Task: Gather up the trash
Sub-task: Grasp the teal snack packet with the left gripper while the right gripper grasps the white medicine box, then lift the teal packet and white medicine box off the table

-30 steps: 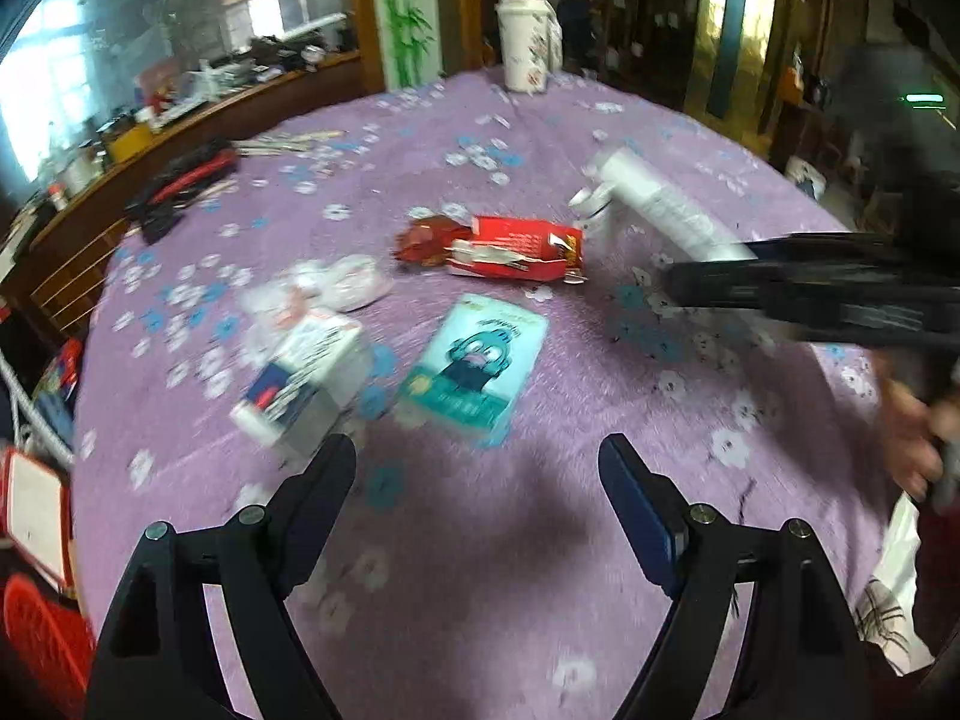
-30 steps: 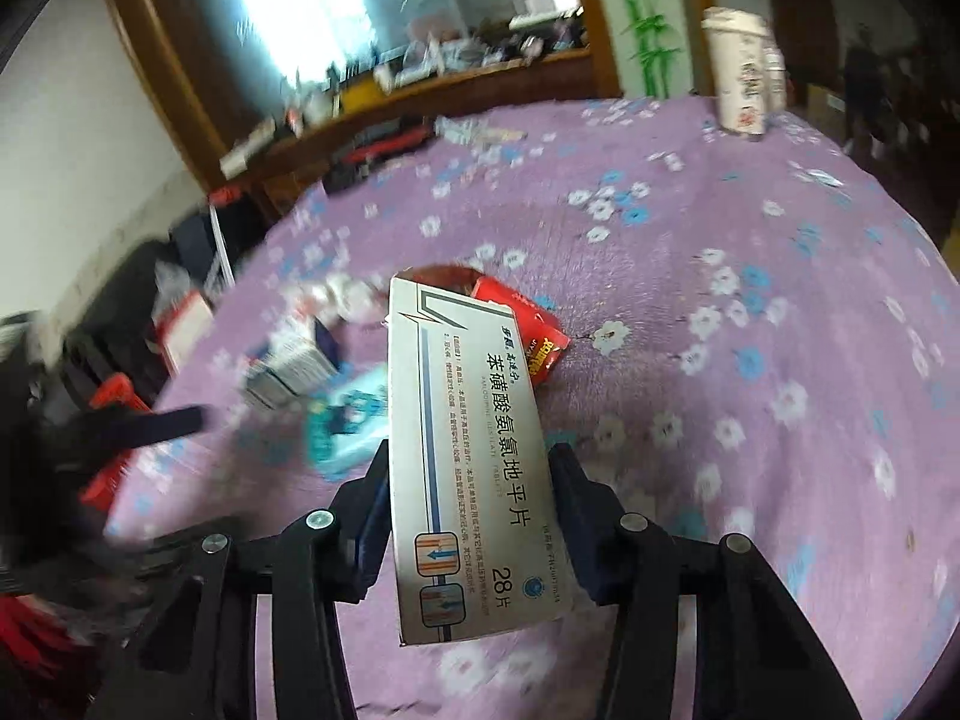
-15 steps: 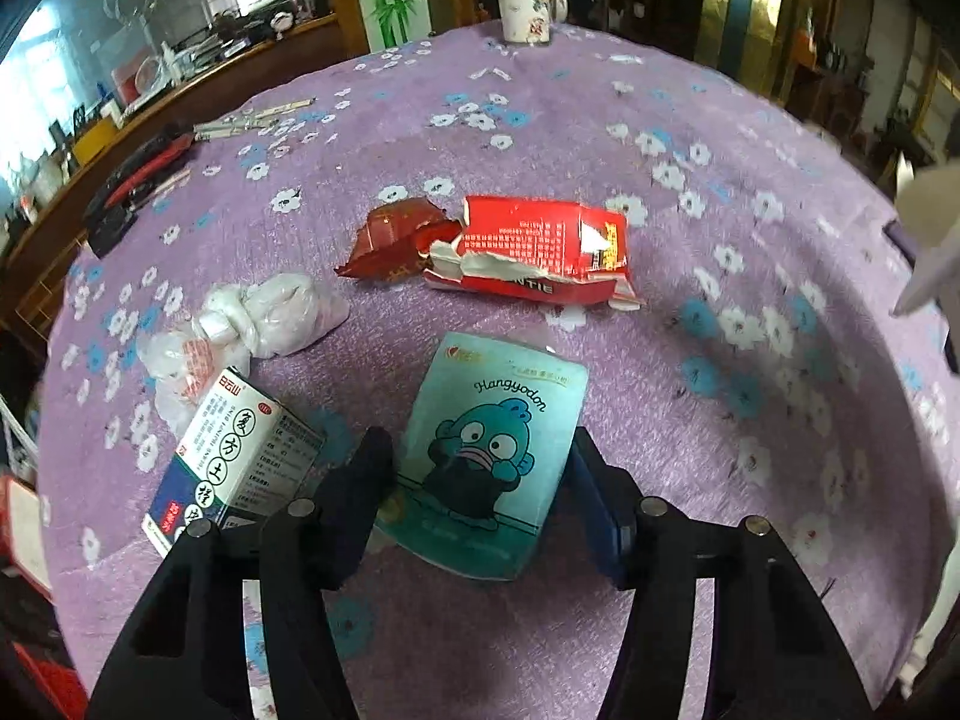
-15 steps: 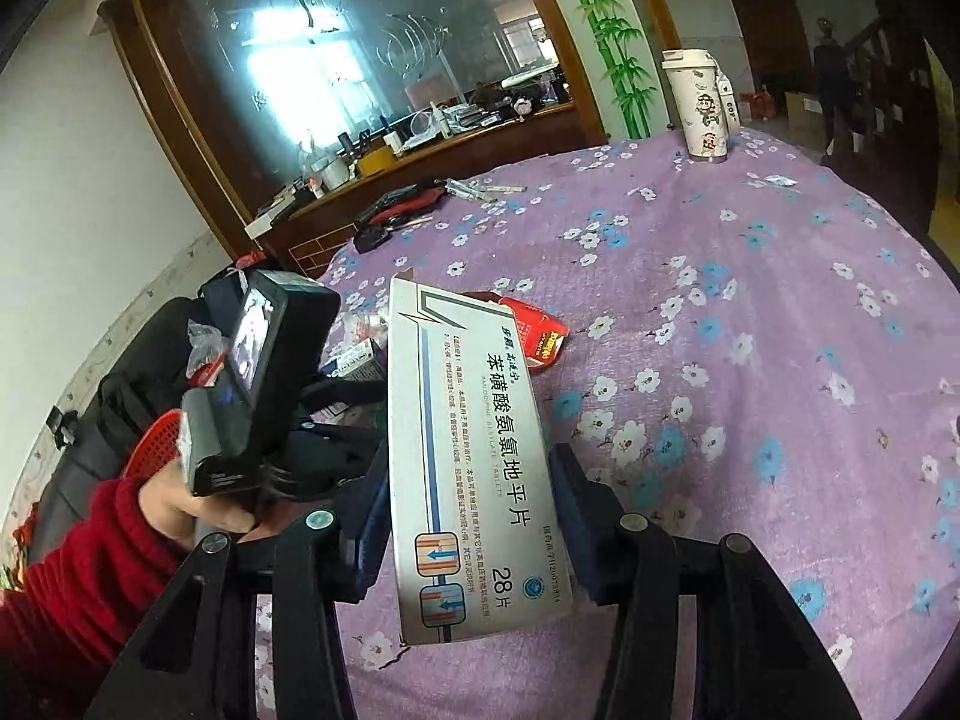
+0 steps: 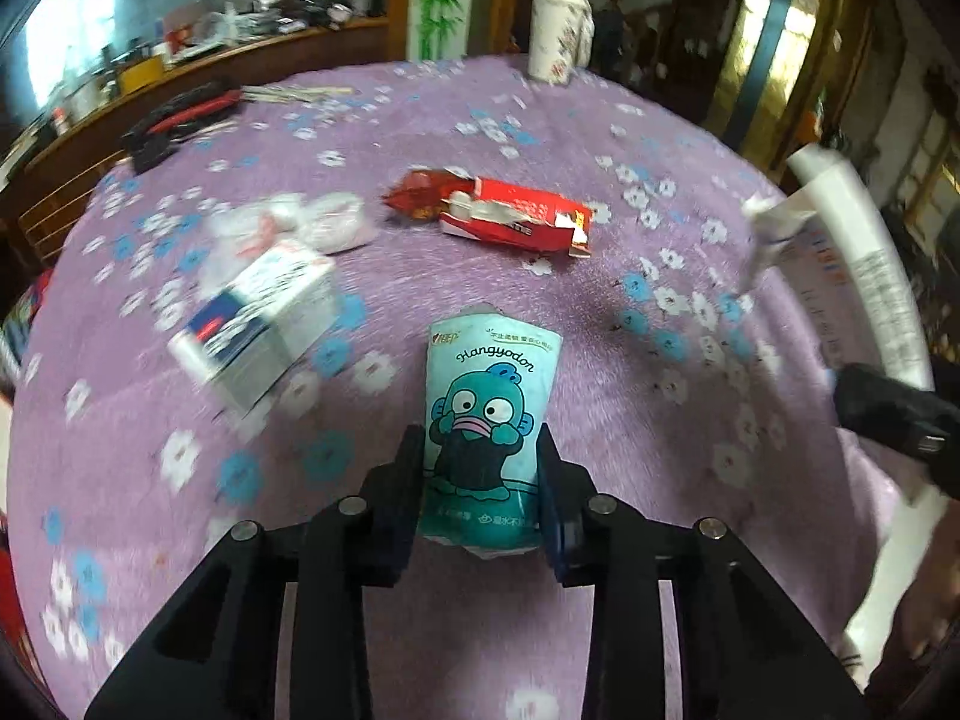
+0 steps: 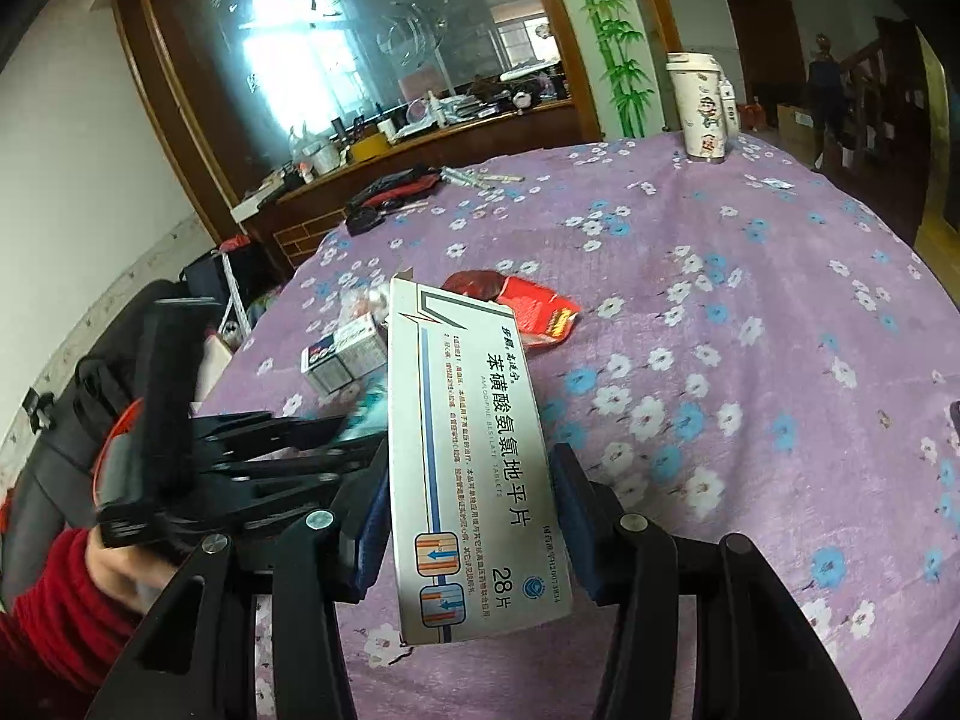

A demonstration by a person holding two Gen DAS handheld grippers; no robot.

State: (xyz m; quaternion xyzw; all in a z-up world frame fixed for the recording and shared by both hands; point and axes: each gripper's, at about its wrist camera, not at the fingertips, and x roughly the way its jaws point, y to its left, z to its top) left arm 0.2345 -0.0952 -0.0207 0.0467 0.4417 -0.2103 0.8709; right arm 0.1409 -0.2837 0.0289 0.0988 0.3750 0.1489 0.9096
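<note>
Left wrist: tissue pack (image 5: 483,426) between fingers (image 5: 403,483)

You have two black two-finger grippers (image 5: 480,480) (image 6: 468,516), one teal cartoon tissue pack (image 5: 489,420), two white medicine boxes (image 6: 474,456) (image 5: 258,330), one torn red carton (image 5: 516,219), one crumpled clear plastic wrap (image 5: 312,219) and one white patterned tumbler (image 6: 699,108).

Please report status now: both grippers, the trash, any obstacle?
Left gripper shut on teal tissue pack. Right gripper shut on tablet box. Red carton on table. No obstacle seen.

Table (image 5: 600,138): purple flowered cloth
Middle: torn red carton (image 5: 516,222), crumpled plastic (image 5: 312,222), white-blue box (image 5: 258,324)
Far edge: patterned cup (image 5: 555,57), black-red tool (image 5: 180,120)
</note>
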